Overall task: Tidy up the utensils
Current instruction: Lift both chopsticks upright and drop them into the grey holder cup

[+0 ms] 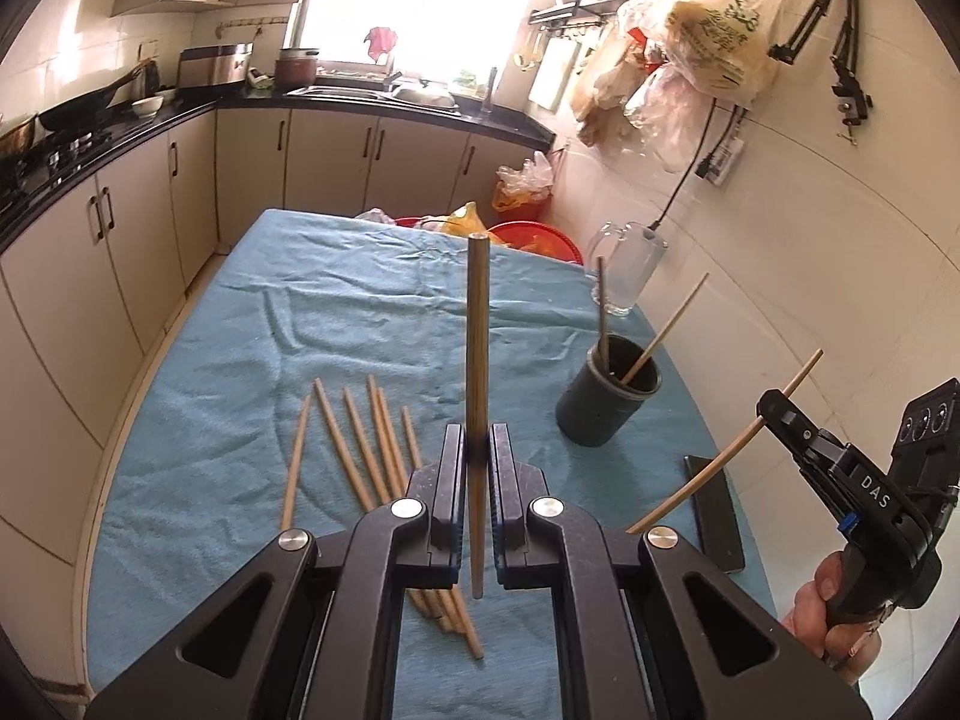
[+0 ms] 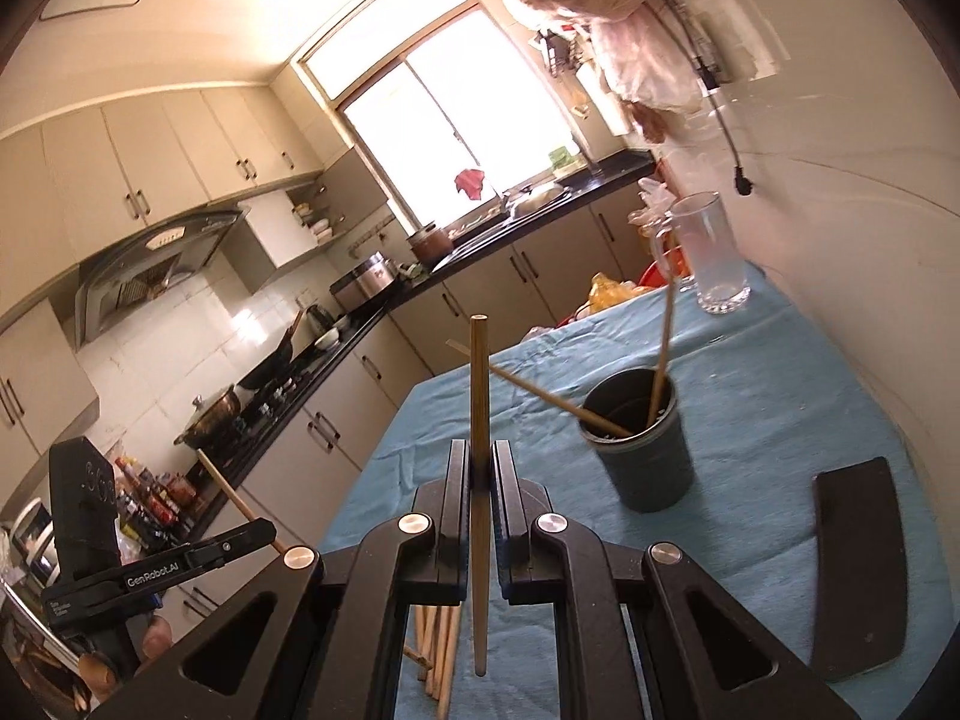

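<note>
My left gripper (image 1: pixel 477 450) is shut on a wooden chopstick (image 1: pixel 477 330) held upright above the blue towel. My right gripper (image 2: pixel 479 471) is shut on another chopstick (image 2: pixel 479 396), also upright; it shows in the left wrist view (image 1: pixel 768 414) with its chopstick (image 1: pixel 720 459) slanting. A dark round holder (image 1: pixel 609 399) stands on the towel at right with two chopsticks (image 1: pixel 660 333) in it; it also shows in the right wrist view (image 2: pixel 642 438), just ahead of the right gripper. Several loose chopsticks (image 1: pixel 366 450) lie on the towel below the left gripper.
A clear glass mug (image 1: pixel 630 267) stands behind the holder near the wall. A flat black object (image 2: pixel 858 564) lies on the towel (image 1: pixel 240 420) at right. Red basins and plastic bags (image 1: pixel 528 234) sit beyond the table's far end. Kitchen cabinets and counter run along the left.
</note>
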Demonstrator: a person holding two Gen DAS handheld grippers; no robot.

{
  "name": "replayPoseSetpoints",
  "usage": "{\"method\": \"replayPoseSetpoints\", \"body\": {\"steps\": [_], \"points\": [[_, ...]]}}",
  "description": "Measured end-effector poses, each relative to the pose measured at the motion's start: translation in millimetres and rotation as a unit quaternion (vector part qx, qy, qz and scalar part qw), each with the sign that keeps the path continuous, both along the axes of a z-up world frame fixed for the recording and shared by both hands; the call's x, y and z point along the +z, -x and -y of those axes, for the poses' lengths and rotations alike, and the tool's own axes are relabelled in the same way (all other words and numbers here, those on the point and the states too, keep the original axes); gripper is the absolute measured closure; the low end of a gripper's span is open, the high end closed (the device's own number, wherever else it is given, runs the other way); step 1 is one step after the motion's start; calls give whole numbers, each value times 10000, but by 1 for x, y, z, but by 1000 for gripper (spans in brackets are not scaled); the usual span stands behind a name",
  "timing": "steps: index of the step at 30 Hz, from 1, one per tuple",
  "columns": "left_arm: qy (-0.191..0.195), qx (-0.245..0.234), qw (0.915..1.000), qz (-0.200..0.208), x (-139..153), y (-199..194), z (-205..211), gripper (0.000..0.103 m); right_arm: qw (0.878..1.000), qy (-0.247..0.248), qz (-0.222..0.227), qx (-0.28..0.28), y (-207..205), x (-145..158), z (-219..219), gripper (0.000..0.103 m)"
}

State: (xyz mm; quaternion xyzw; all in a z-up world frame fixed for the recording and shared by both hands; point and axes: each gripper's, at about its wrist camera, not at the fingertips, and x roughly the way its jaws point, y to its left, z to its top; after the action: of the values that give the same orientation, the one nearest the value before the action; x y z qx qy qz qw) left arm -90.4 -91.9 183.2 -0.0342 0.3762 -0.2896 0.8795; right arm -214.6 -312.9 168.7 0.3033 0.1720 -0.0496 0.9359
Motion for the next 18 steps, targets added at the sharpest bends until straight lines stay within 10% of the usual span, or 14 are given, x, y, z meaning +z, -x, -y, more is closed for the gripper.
{"method": "replayPoseSetpoints", "body": {"steps": [18], "points": [[116, -591, 9980, 198, 53, -19, 94, 96, 9954, 24, 328, -902, 34, 38, 66, 96]]}}
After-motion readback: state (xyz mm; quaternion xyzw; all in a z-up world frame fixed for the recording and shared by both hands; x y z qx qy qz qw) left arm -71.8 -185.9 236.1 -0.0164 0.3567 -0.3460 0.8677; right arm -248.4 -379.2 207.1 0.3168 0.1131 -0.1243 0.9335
